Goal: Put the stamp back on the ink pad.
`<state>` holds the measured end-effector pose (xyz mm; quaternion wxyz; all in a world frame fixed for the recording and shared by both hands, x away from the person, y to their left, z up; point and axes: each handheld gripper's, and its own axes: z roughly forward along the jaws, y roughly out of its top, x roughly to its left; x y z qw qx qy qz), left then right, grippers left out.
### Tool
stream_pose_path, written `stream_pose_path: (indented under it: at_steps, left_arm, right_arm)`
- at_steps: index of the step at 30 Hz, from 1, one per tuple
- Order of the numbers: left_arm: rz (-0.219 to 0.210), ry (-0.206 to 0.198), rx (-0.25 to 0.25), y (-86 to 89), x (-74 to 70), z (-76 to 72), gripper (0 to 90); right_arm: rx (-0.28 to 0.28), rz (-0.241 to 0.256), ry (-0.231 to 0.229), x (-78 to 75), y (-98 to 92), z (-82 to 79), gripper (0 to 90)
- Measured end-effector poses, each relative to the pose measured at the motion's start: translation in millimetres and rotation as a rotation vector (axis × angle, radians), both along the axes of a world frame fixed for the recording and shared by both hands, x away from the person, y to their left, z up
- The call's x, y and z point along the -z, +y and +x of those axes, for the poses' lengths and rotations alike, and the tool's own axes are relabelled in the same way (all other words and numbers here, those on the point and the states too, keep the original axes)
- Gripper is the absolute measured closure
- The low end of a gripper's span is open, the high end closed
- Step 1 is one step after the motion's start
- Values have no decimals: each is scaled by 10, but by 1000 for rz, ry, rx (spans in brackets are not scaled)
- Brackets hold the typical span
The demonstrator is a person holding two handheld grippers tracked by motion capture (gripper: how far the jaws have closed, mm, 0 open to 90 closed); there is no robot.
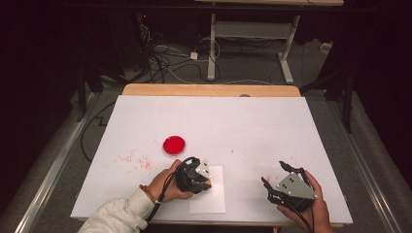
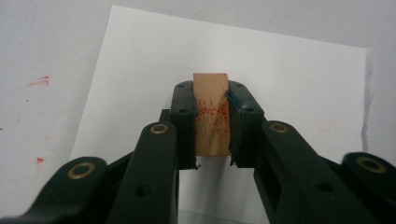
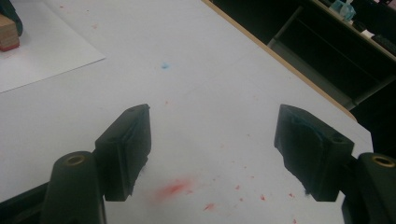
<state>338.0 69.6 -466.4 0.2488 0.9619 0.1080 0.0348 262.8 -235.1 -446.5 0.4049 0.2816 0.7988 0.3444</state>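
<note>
Left gripper, lower centre of high view, jaws clamped on wooden block. Block long axis runs straight out between jaws, red-speckled face toward camera, far end pointing down at paper sheet. Whether block touches sheet: cannot tell.

Red dish lies up-left of left gripper, well apart; likely ink source.

Right gripper, lower right of high view, jaws wide, nothing between, farther from sheet.

Left gripper view shows red specks on block; right gripper view shows red smears on table.

Tan block — red speckles.
</note>
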Motion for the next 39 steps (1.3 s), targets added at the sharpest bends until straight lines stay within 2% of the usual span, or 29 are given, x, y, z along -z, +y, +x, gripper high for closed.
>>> stream_pose_path:
  at_steps: [5, 9, 14, 17, 19, 22, 26, 31, 34, 39]
  left_arm:
    - [6, -6, -6, -3, -17, -10, 737]
    - [-55, 4, -15, 32, -112, -7, 736]
    - [-114, -26, -31, 106, -286, -33, 736]
    - [-111, -53, -35, 137, -352, -43, 736]
    - [-127, -54, -43, 175, -387, -30, 736]
    - [-130, -69, -66, 250, -436, 11, 735]
    - [-150, -87, -118, 397, -510, 99, 735]
    - [-161, -104, -207, 616, -553, 253, 735]
    - [-183, -98, -261, 740, -565, 345, 735]
    - [-196, -96, -322, 890, -584, 477, 734]
  right_arm:
    - [1, 6, -5, -11, -6, -1, 276]
    - [-1, 11, -6, -16, -7, -7, 276]
    - [-2, 14, -9, -22, -5, -14, 276]
    - [-3, 16, -11, -30, -1, -22, 276]
    - [-4, 18, -13, -34, -3, -22, 276]
    - [-5, 17, -13, -32, 2, -23, 276]
    - [-3, 18, -11, -29, -2, -21, 276]
    - [-4, 17, -10, -28, -3, -19, 276]
    - [-4, 15, -10, -25, 1, -19, 276]
    - [-5, 12, -9, -20, 2, -13, 276]
